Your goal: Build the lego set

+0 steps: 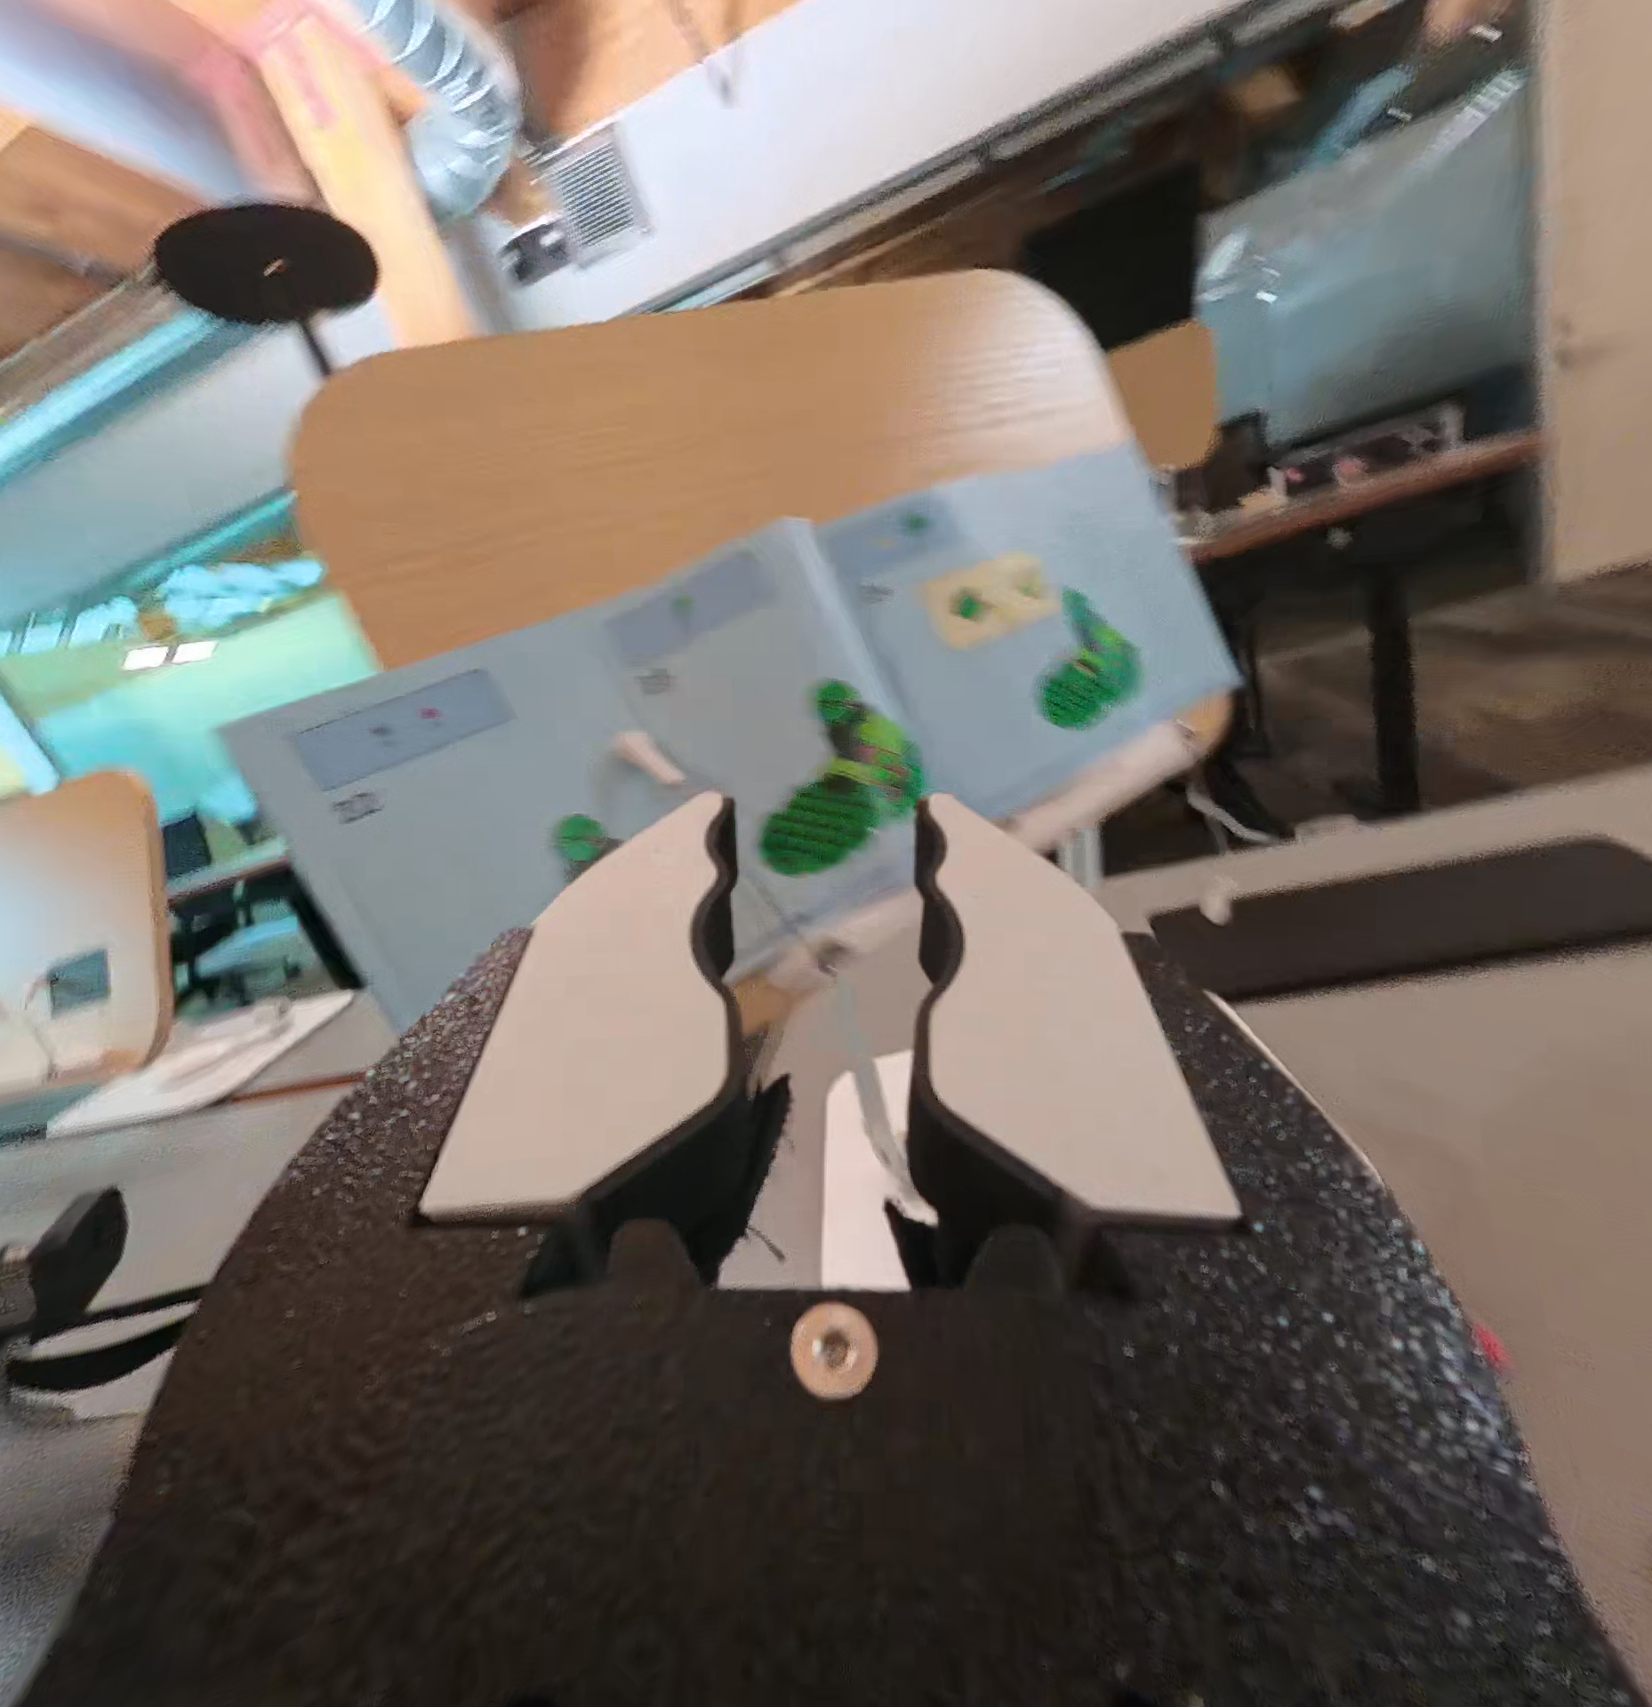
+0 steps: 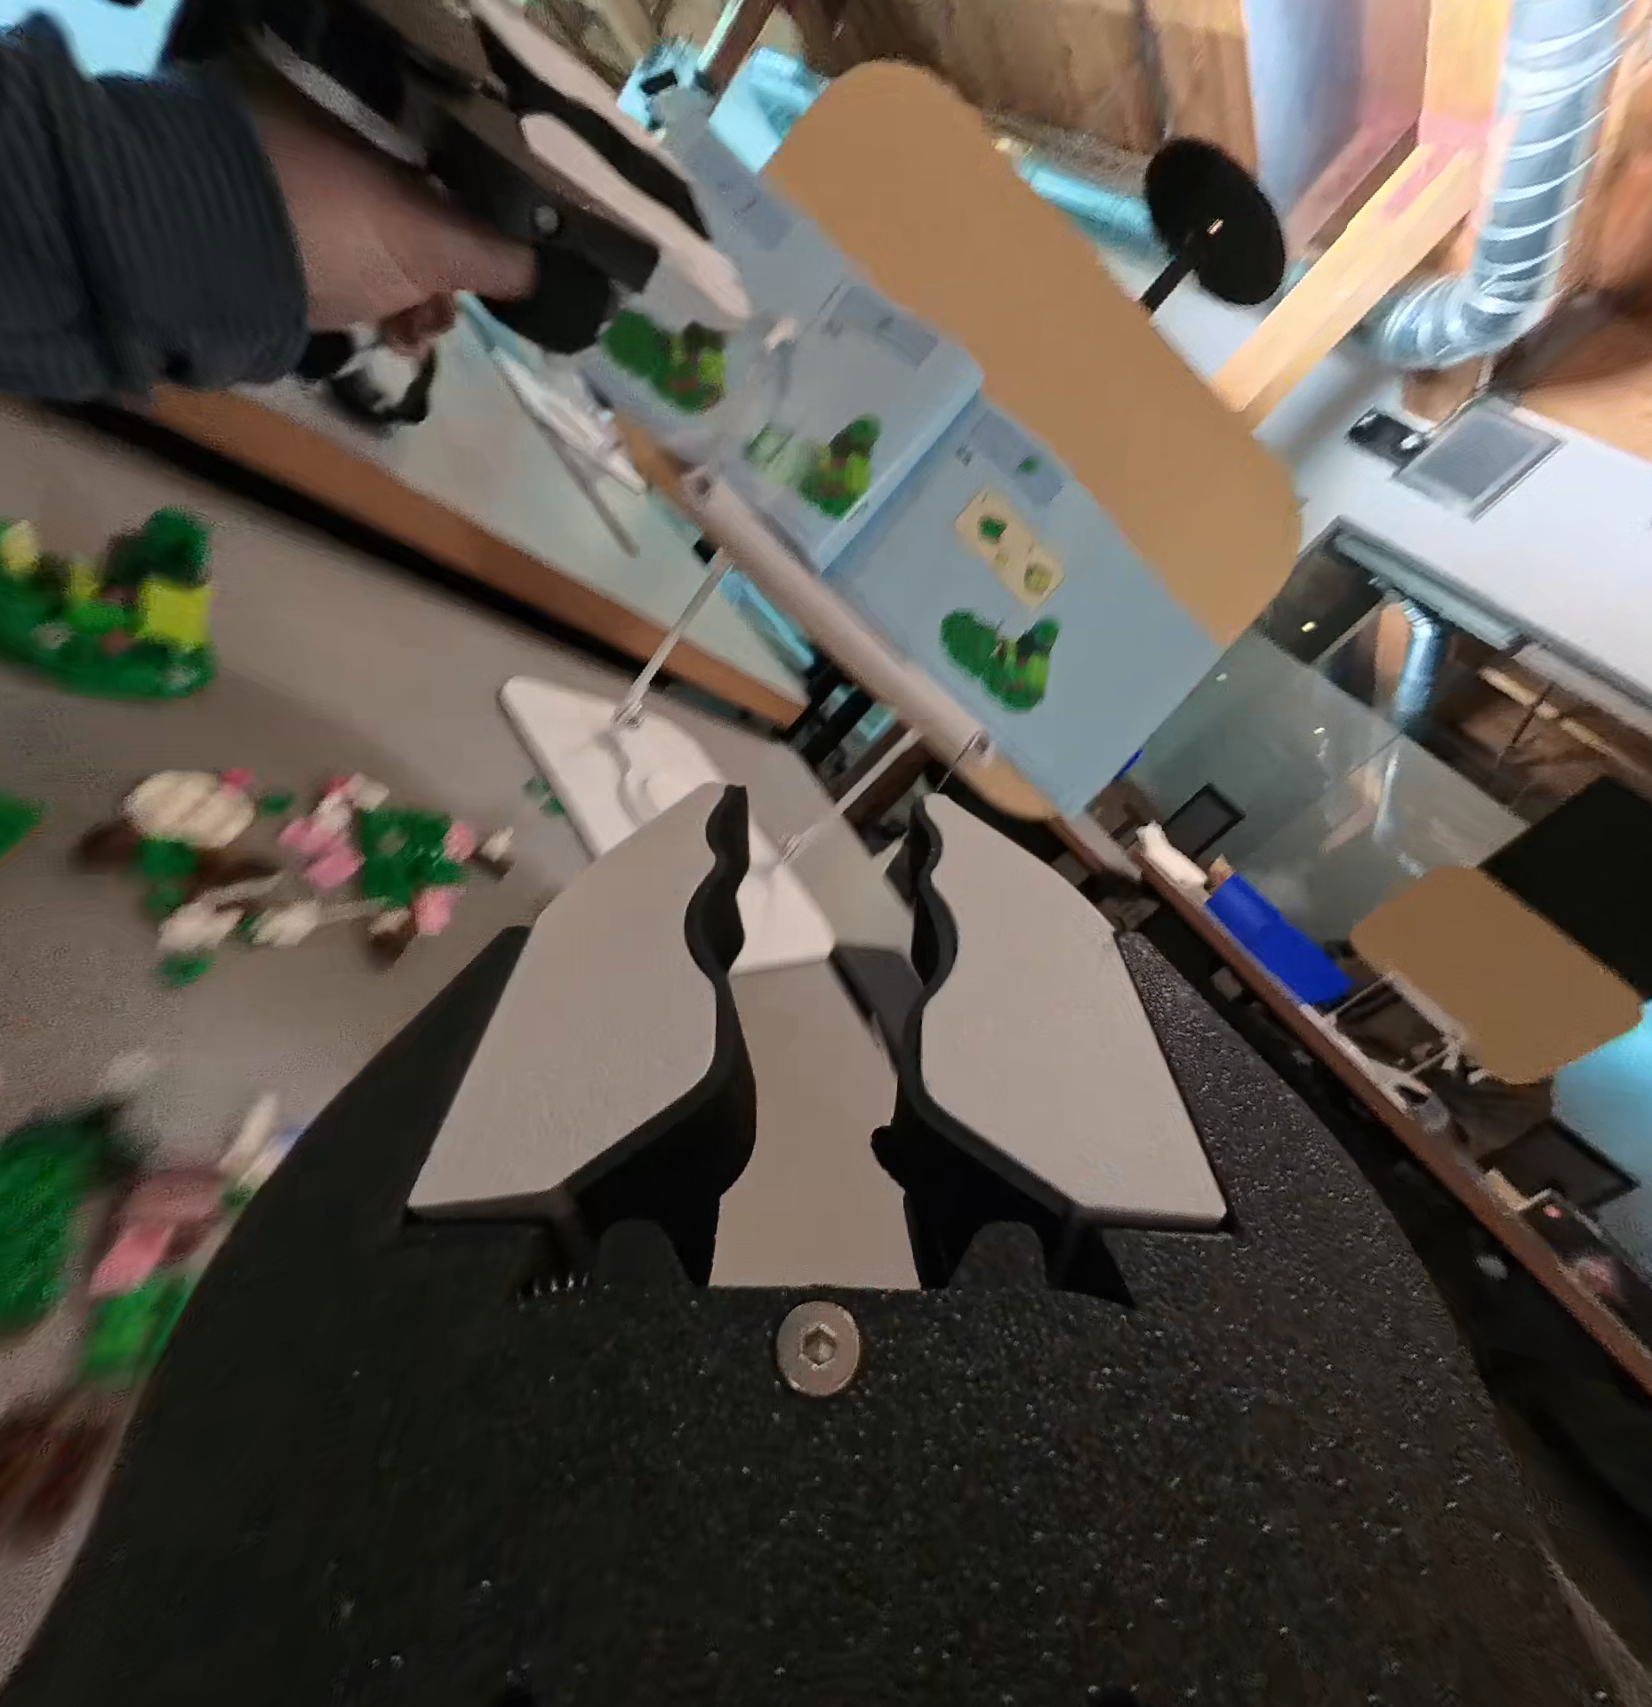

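Two grippers hang empty above the table: the left gripper has its jaws parted before the propped instruction booklet, the right gripper likewise parted. Loose lego pieces lie leftward on the table, near the half-built green model; I'd check the booklet first, then pick one brick squarely

Both pictures are bright, with soft daylight and no hard shadows. The black body near each camera looks sharp, but things farther away are smeared. The booklet is blurry in the left wrist view. The bricks on the table are fuzzy in the right wrist view. Straight lines bend near the edges.
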`<state>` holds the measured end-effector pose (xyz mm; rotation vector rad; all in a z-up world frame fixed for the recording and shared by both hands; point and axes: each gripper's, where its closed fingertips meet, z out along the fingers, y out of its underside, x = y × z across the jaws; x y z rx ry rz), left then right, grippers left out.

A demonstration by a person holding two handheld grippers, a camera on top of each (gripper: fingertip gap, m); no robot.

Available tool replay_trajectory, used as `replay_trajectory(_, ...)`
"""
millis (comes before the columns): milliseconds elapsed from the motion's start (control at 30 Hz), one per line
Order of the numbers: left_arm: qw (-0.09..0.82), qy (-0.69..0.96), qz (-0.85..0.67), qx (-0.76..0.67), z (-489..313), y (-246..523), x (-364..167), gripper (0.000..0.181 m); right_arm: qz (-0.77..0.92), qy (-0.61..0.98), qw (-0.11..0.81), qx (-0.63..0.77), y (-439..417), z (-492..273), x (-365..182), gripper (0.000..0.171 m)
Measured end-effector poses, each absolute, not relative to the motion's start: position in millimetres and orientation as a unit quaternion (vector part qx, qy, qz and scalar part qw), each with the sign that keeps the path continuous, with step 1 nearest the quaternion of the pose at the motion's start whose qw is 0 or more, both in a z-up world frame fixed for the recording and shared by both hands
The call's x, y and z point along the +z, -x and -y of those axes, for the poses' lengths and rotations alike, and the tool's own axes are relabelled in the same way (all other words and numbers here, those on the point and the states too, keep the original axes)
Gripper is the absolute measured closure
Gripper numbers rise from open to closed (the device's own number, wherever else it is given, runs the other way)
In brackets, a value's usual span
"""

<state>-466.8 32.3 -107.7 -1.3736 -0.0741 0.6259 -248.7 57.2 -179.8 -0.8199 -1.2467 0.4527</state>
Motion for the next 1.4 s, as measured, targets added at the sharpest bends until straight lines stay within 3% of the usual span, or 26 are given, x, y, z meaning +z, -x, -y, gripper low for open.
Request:
replay_trajectory(167,0.738,0.620,0.196,0.181,-40.6,540.6,-91.8,0.122,0.462,0.371,0.764,0.256,323.5,-105.2,-95.9,0.138)
replay_trajectory(367,0.710,0.644,0.192,0.209,-63.9,553.2,-105.6,0.116,0.341,0.412,0.756,0.377,349.7,-148.1,-28.7,0.139)
replay_trajectory(533,0.712,0.624,0.194,0.258,-48.8,555.9,-90.4,0.116,0.408,0.362,0.659,0.518,382.1,-106.8,-27.1,0.153)
replay_trajectory(633,0.730,0.590,0.233,0.255,-9.7,573.3,-71.9,0.114,0.512,0.374,0.606,0.479,433.2,-76.9,-60.9,0.144)
replay_trajectory(767,0.725,0.617,0.261,0.158,-0.8,595.3,-91.2,0.106,0.568,0.407,0.601,0.389,490.7,-64.4,-103.1,0.136)
replay_trajectory(833,0.712,0.638,0.267,0.118,-6.4,602.5,-111.5,0.115,0.587,0.426,0.594,0.349,512.3,-61.7,-121.1,0.125)
replay_trajectory(933,0.729,0.624,0.273,0.071,-8.5,605.1,-120.1,0.128,0.599,0.435,0.594,0.314,529.9,-58.3,-132.4,0.131)
replay_trajectory(1167,0.749,0.618,0.234,0.049,-1.1,605.4,-119.7,0.180,0.624,0.410,0.621,0.238,544.0,-65.7,-145.3,0.168)
replay_trajectory(1400,0.769,0.599,0.223,-0.012,4.2,607.4,-119.0,0.181,0.726,0.191,0.652,0.101,550.5,-42.3,-166.8,0.171)
